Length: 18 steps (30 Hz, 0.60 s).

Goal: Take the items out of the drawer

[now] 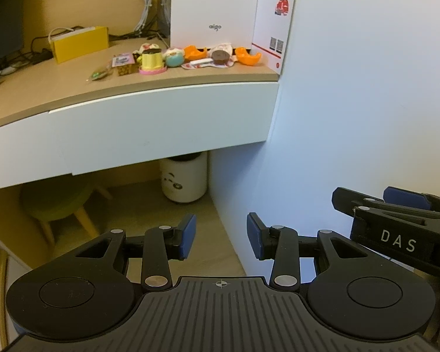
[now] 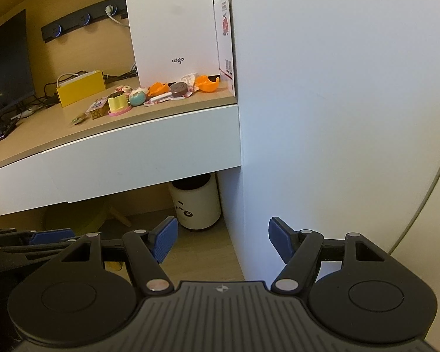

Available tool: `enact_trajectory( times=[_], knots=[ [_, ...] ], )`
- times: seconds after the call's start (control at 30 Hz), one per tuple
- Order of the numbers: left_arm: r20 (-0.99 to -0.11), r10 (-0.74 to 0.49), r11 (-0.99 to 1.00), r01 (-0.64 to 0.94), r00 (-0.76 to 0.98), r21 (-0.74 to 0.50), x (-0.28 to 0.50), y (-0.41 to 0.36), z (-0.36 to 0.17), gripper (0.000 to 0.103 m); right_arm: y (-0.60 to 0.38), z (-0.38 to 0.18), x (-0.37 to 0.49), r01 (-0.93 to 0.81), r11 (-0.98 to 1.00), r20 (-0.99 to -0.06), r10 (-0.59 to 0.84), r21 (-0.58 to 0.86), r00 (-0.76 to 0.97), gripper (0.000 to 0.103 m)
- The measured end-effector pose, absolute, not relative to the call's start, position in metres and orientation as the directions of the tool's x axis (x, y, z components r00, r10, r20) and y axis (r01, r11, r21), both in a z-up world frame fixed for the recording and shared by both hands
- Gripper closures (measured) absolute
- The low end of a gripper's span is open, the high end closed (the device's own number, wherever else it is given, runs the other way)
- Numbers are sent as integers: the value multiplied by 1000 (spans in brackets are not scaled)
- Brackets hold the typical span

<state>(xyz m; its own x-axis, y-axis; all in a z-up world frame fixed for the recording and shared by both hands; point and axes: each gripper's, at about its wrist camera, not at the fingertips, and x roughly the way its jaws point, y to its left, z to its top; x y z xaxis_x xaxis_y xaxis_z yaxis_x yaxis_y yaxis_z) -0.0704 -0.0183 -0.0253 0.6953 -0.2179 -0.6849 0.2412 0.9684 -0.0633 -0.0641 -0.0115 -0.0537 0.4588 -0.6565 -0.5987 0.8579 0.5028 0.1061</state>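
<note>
The white drawer front (image 1: 161, 123) (image 2: 138, 161) under the wooden desk top is pushed in, so its inside is hidden. Several small toys sit in a row on the desk above it: a yellow cup on a pink base (image 1: 152, 62) (image 2: 118, 104), a teal ball (image 1: 174, 57) (image 2: 138, 97), a brown cupcake (image 1: 220, 56) (image 2: 179, 89) and orange shells (image 1: 248, 55) (image 2: 208, 83). My left gripper (image 1: 221, 236) hangs open below and in front of the drawer, holding nothing. My right gripper (image 2: 223, 239) is open beside it, also empty; its body shows at the right edge of the left wrist view.
A white wall panel (image 1: 352, 102) (image 2: 322, 117) closes off the right side. A white box marked aigo (image 1: 214, 8) (image 2: 173, 26) and a yellow box (image 1: 79, 42) (image 2: 80, 91) stand on the desk. Under the desk are a white bin (image 1: 184, 180) (image 2: 198, 205) and a green stool (image 1: 58, 202).
</note>
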Motion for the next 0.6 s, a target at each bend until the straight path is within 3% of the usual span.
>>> enact_trajectory(
  times=[0.6],
  knots=[
    [-686,-208,973,221,697,-70,-65,-18,-23,61,-18,-55,-65,857,499,-598,-650,128,468,34]
  ],
)
